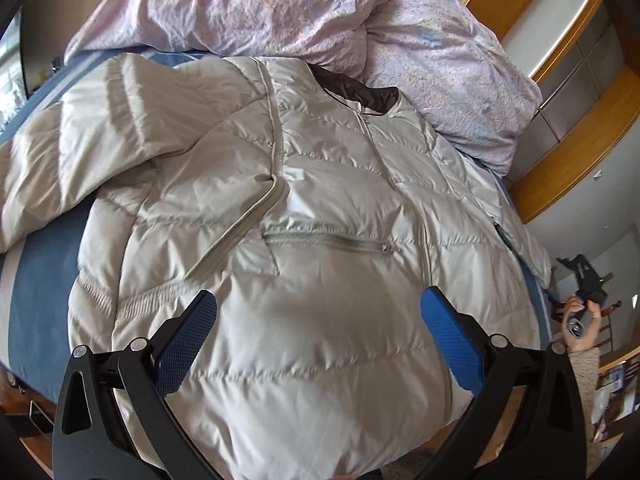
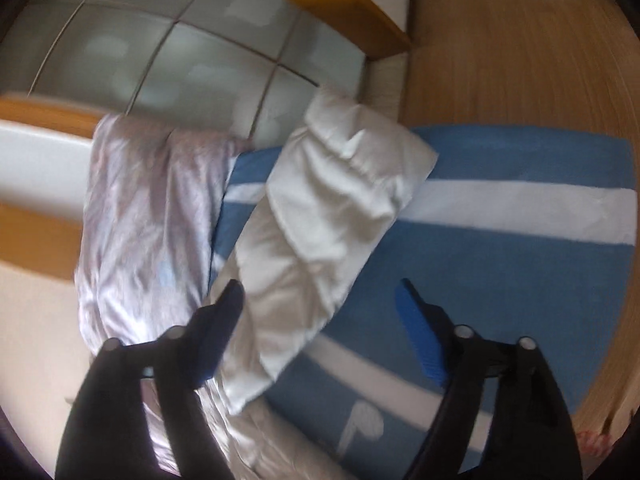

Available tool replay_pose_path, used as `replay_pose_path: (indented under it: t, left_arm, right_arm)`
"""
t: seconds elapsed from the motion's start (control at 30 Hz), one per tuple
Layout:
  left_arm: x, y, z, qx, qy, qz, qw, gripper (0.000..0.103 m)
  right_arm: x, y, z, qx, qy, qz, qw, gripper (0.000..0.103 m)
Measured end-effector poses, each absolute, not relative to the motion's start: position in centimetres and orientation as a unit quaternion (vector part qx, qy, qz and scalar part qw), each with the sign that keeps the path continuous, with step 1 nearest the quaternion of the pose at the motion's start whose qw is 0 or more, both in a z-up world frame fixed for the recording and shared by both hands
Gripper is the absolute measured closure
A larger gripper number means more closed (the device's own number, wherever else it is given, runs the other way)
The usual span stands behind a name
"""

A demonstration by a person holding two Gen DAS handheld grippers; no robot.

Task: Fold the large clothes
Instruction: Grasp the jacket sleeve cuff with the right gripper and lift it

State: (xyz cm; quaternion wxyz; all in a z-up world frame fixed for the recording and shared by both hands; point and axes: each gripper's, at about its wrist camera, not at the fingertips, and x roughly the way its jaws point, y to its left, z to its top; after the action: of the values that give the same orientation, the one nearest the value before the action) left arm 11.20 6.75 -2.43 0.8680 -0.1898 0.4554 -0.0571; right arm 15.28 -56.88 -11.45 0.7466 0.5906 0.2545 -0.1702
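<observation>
A pale beige quilted puffer jacket [image 1: 312, 208] lies face up on the blue bed [image 1: 36, 292], dark collar at the far end, one sleeve spread to the left. My left gripper [image 1: 318, 312] is open and empty, hovering over the jacket's lower front near the hem. In the right wrist view the jacket's other sleeve [image 2: 320, 220] lies across the blue and white striped bedspread [image 2: 520, 260]. My right gripper [image 2: 320, 292] is open and empty above that sleeve. The right gripper also shows in the left wrist view [image 1: 586, 280], held off the bed's right side.
A crumpled lilac duvet [image 1: 280, 8] is heaped at the head of the bed and shows beside the sleeve in the right wrist view [image 2: 148, 216]. A wooden-framed wardrobe [image 1: 580, 92] stands to the right. Wooden floor [image 2: 520, 40] borders the bed.
</observation>
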Motion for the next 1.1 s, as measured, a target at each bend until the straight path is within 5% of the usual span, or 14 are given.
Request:
replay_pose_path:
  t: [0.43,0.67,0.8,1.1]
  left_arm:
    - [17.3,6.7,-2.6,-0.174,0.488,-0.086,0.851,0.001]
    - [19.6,8.4,-2.1,-0.202,0.455,-0.077,0.864,0.001]
    - [20.6,8.6,-1.7,-0.189,0.439,-0.076,0.875,0.001]
    - [22.9,9.3,-1.7,-0.231,0.439,-0.113,0.861,0.001]
  right_arm:
    - [17.8,-59.2,-13.5,0.588,0.270,-0.203,0.735,0.052]
    - [19.1,-58.4,-12.0,0.522,0.279,-0.244,0.768,0.080]
    - [19.9,-56.6,-9.1,0.448,0.273,-0.268,0.808,0.091]
    - [22.4,-46.7,1.7,0.269,0.218,-0.212,0.914,0.095]
